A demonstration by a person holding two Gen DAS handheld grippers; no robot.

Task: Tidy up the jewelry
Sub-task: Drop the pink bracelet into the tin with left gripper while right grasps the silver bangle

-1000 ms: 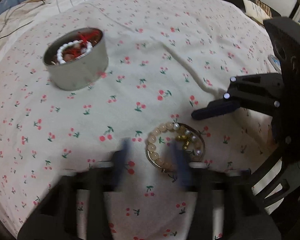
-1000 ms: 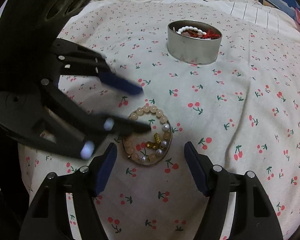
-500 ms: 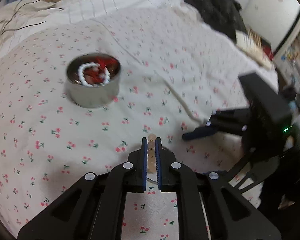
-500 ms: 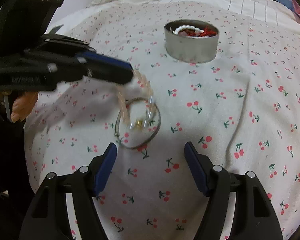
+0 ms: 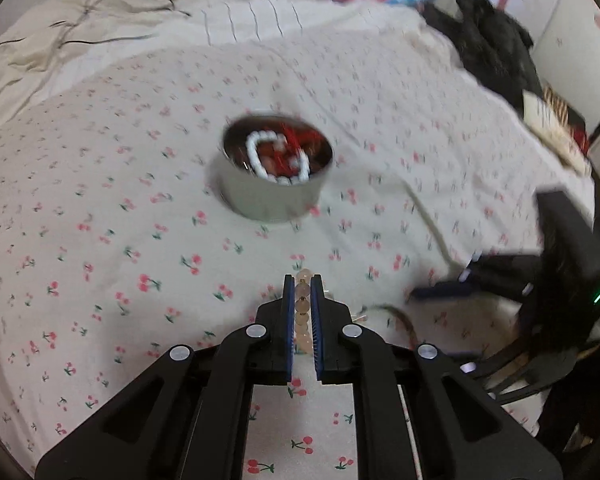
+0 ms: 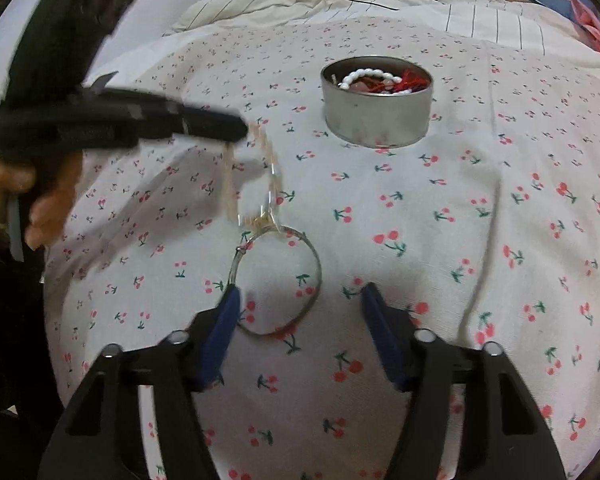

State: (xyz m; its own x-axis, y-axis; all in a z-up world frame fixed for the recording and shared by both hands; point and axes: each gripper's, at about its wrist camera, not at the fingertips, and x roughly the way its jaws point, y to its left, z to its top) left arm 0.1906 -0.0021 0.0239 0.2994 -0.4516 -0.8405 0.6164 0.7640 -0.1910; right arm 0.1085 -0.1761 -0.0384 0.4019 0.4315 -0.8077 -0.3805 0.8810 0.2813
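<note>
My left gripper is shut on a peach bead bracelet and holds it above the cherry-print sheet; in the right wrist view that gripper shows at the left with the bracelet hanging blurred from its tip. A thin metal bangle trails from the bracelet's lower end, partly on the sheet. My right gripper is open and empty, its fingers either side of the bangle. A round metal tin holding white beads and red string stands farther off.
The cherry-print sheet covers a bed. Rumpled striped bedding with black cords lies at the back. Dark clothing and a stack of items sit at the far right edge.
My left gripper shut on the bead bracelet and lifted it off the sheet, swinging toward the tin. The bangle came up partway with it. The right gripper stayed open.
</note>
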